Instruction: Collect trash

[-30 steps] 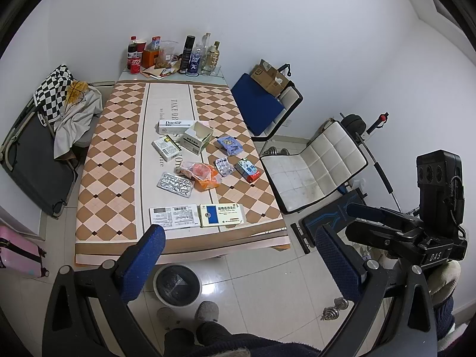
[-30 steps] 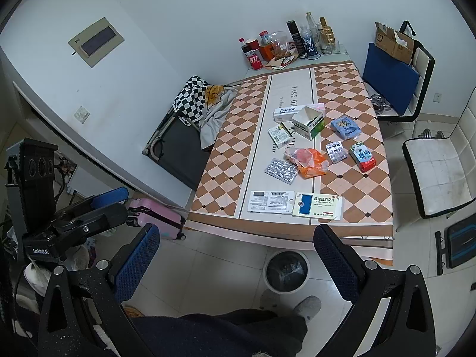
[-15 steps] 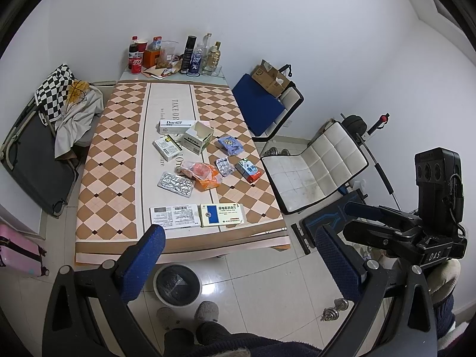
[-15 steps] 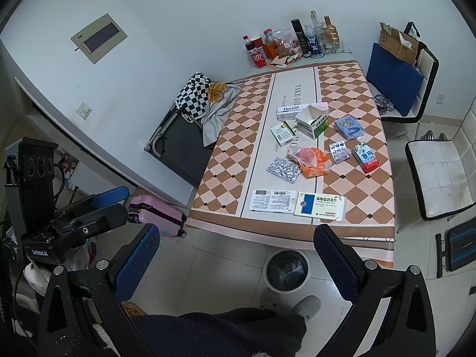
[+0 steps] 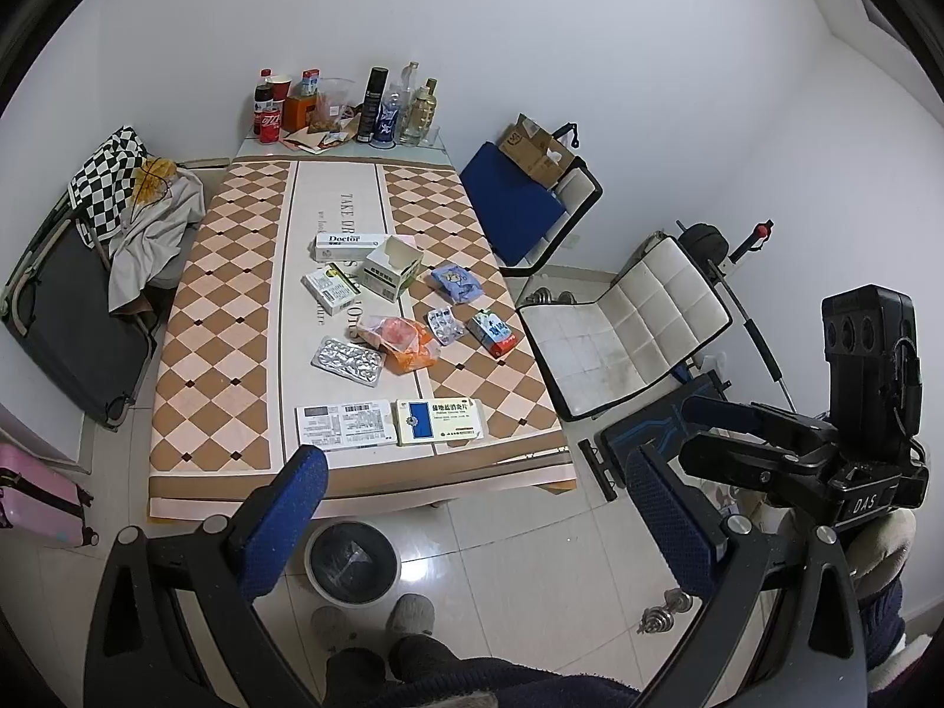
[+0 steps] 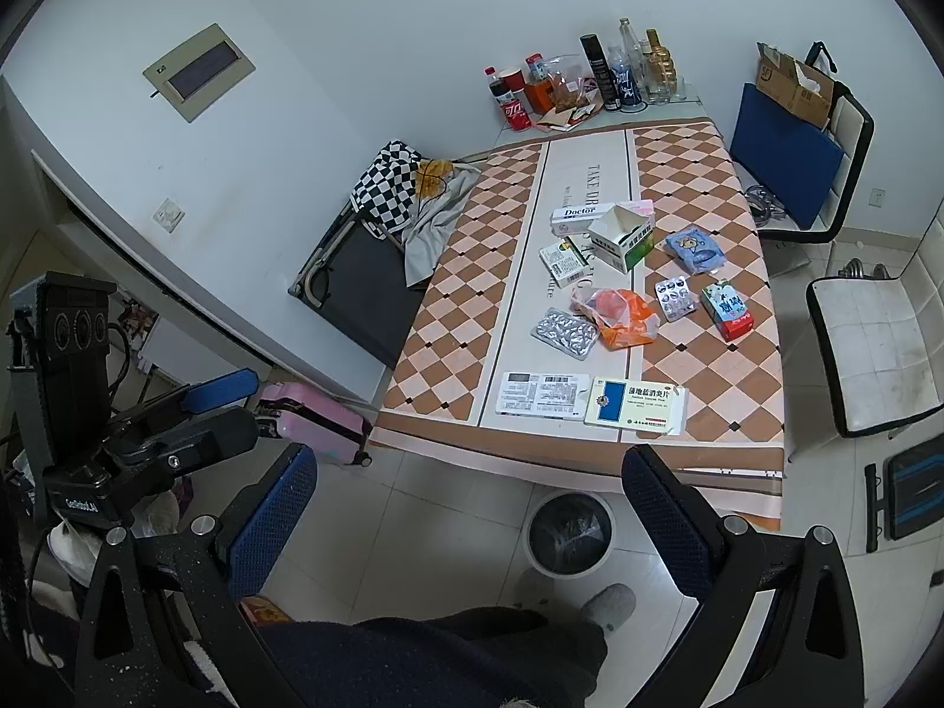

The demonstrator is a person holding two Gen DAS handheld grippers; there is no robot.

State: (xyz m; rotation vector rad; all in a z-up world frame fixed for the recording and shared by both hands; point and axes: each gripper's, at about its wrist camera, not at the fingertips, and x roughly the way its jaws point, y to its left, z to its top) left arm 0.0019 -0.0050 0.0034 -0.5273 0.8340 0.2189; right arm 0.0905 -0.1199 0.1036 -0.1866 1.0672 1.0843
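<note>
1. My left claw [image 5: 475,507] and right claw [image 6: 469,504] both hang spread and empty above the floor.
2. Medicine boxes [image 5: 441,422] and wrappers [image 5: 401,342] litter the bench [image 5: 224,318] at twelve o'clock.
3. The bin [image 5: 352,560] stands below its near edge.

Pink suitcase [image 5: 35,501], cut off by the left frame edge; bin [image 5: 352,560] contents indistinct; small print on the near medicine boxes [image 5: 392,422] illegible.

Table of litter seen from above, bin below

Medicine boxes [image 6: 636,408], a foil blister sheet [image 6: 565,333] and an orange bag [image 6: 624,317] lie on the checkered table [image 6: 466,301]; a trash bin [image 6: 570,533] stands on the floor at its near edge.
</note>
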